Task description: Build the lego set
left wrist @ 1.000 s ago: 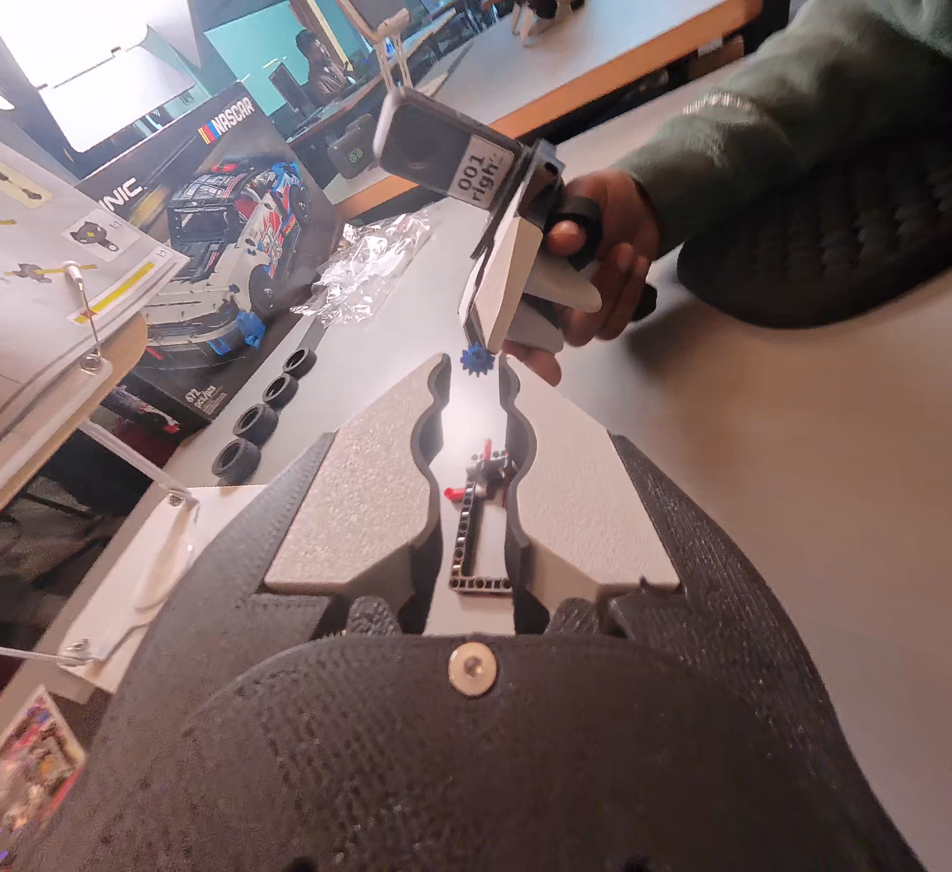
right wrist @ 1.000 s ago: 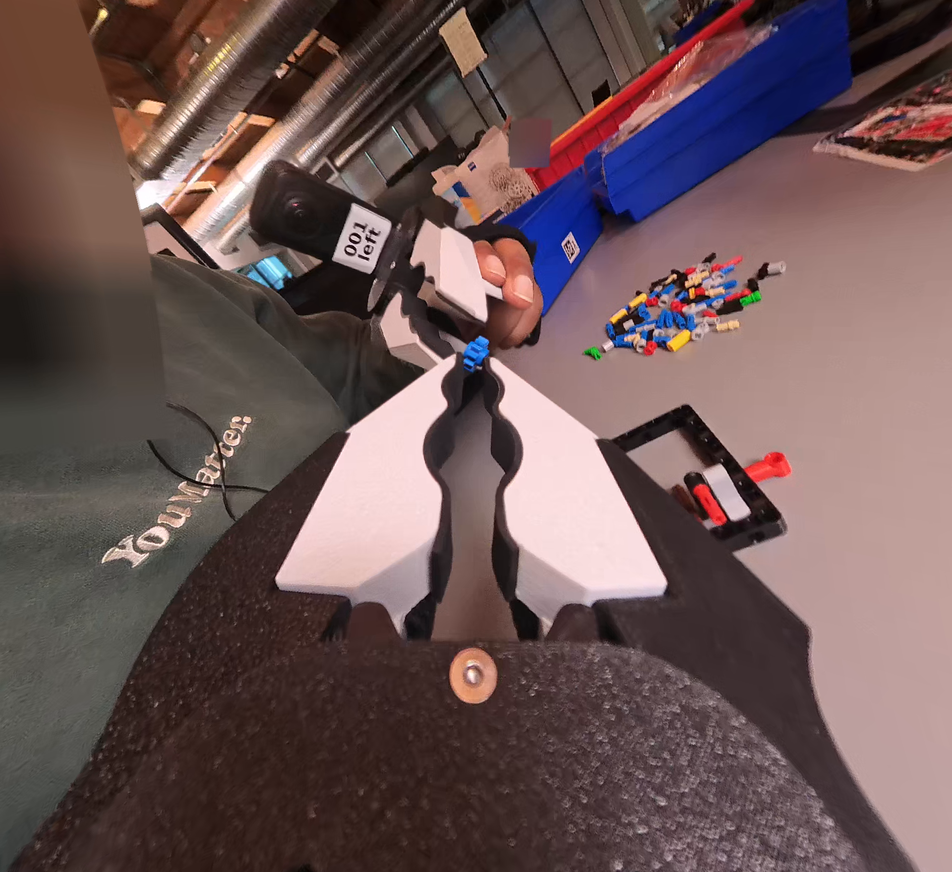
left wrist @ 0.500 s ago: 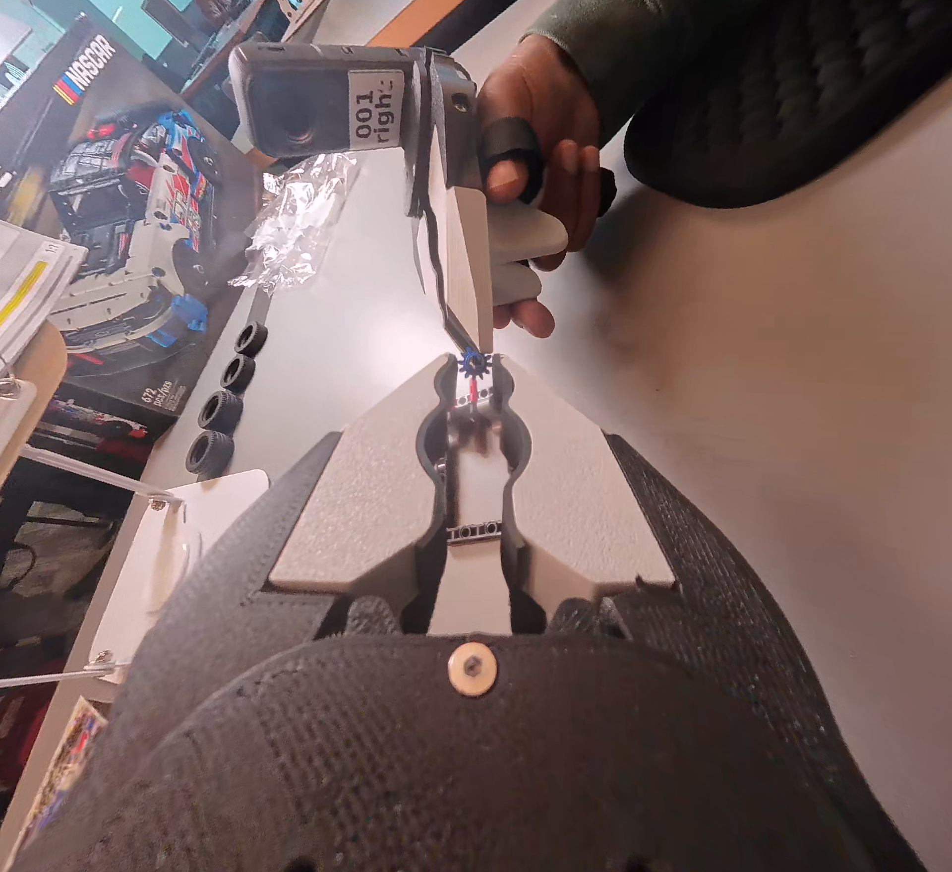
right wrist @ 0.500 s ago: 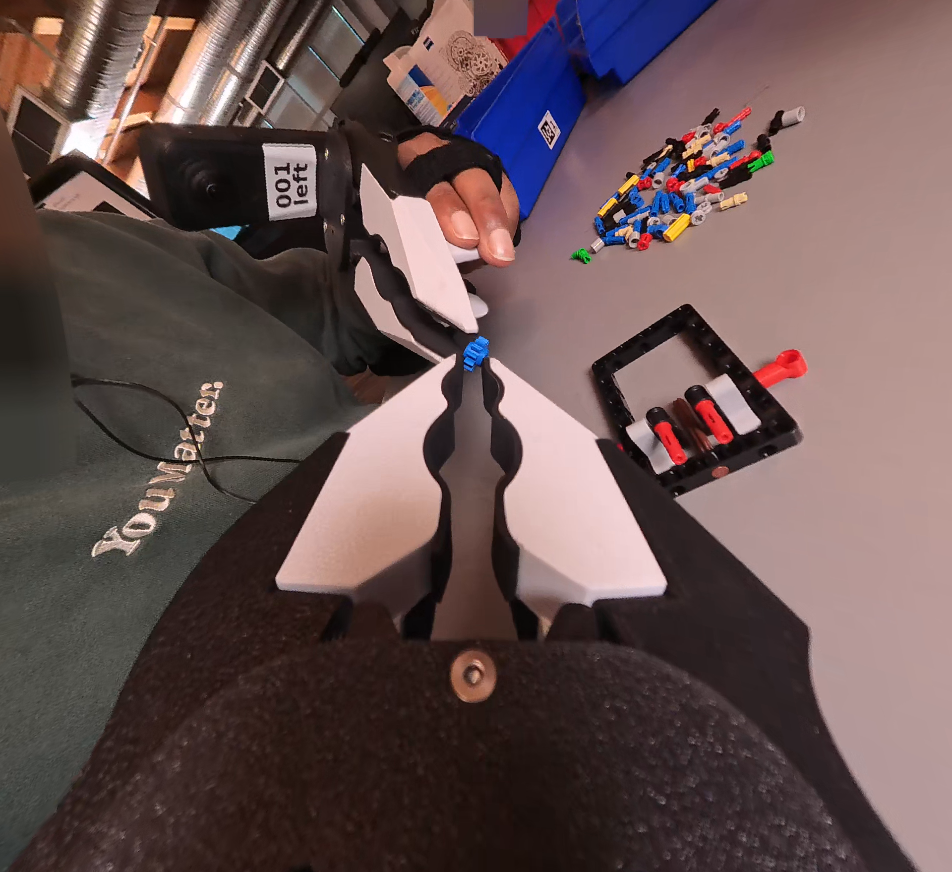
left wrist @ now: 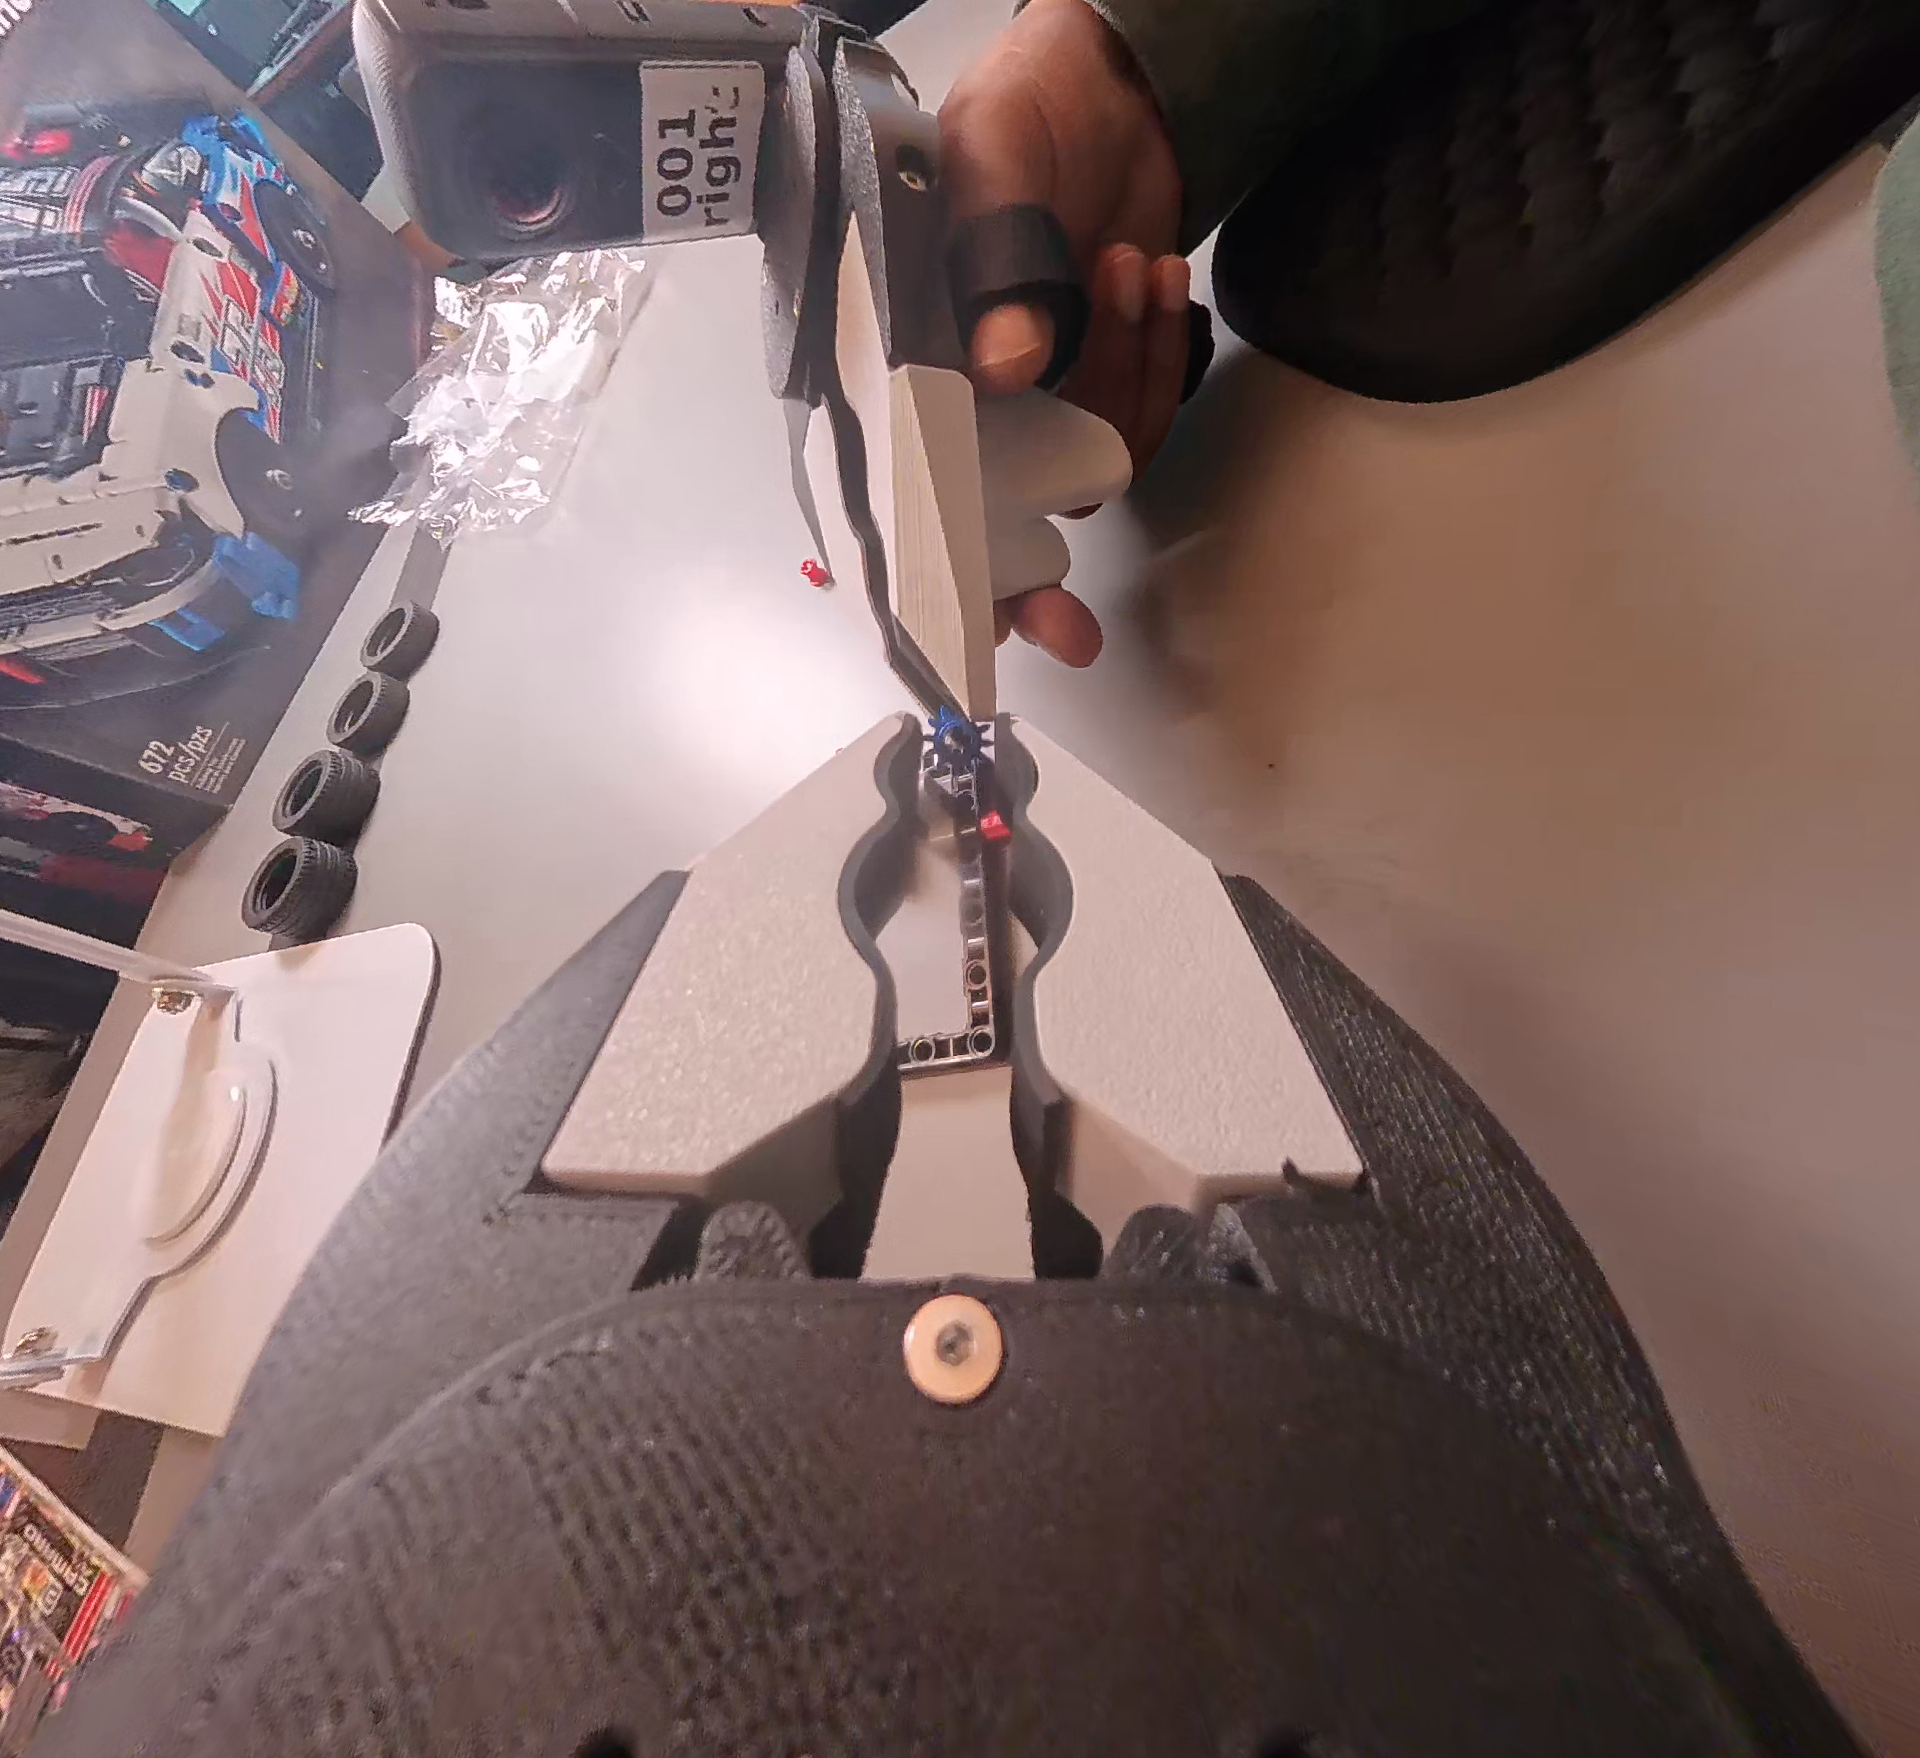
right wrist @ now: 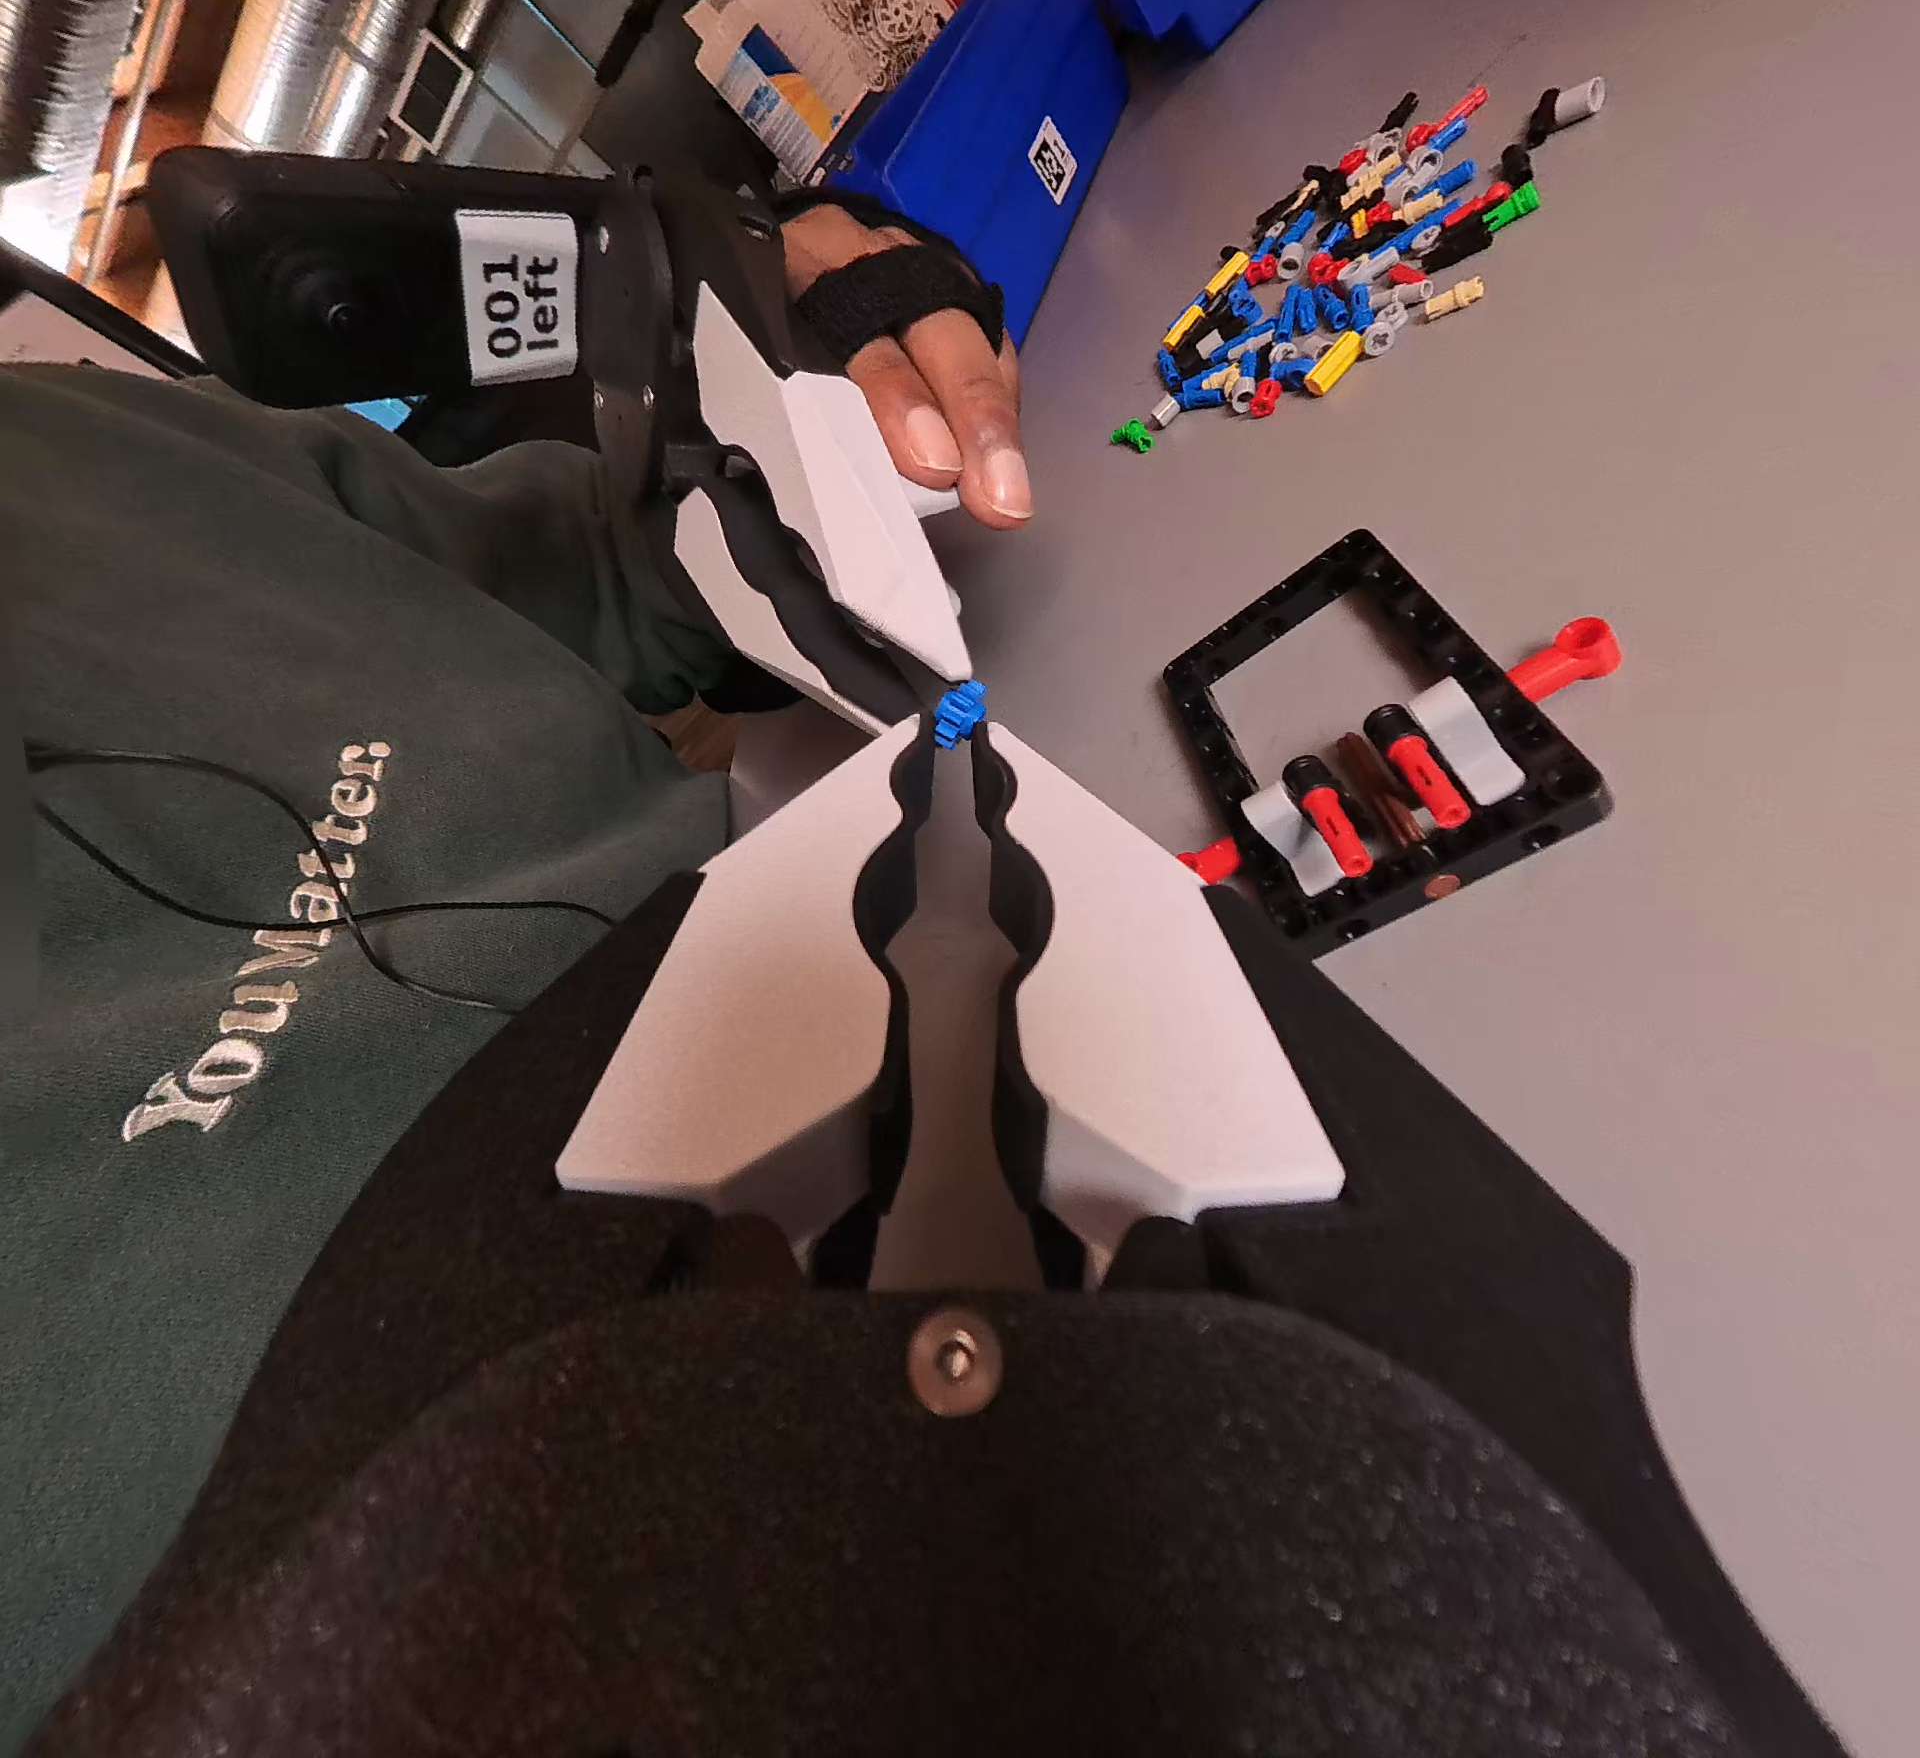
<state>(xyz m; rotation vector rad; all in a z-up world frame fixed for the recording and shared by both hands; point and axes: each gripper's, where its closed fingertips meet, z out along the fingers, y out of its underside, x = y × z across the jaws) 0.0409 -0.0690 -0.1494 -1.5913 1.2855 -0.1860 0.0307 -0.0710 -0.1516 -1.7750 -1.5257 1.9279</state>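
My right gripper is shut on a small blue gear, pinched at its very tips. In the left wrist view the gear sits at the tips of my left gripper, whose jaws stand narrowly apart around it. The right gripper comes down onto it from above. In the right wrist view the left gripper reaches in from the upper left. A black rectangular frame with red pins and grey parts lies flat on the grey table. It also shows through the left jaws' gap.
A pile of small coloured pieces lies beyond the frame, with blue bins behind. The set's box, several black tyres, a crumpled plastic bag, a loose red pin and a white stand plate lie to the left. The tips of both grippers are at nearly the same place.
The two grippers have come together tip to tip. The blue gear, held by the right gripper throughout, now sits between the left fingertips. Both views have tilted down toward the table.
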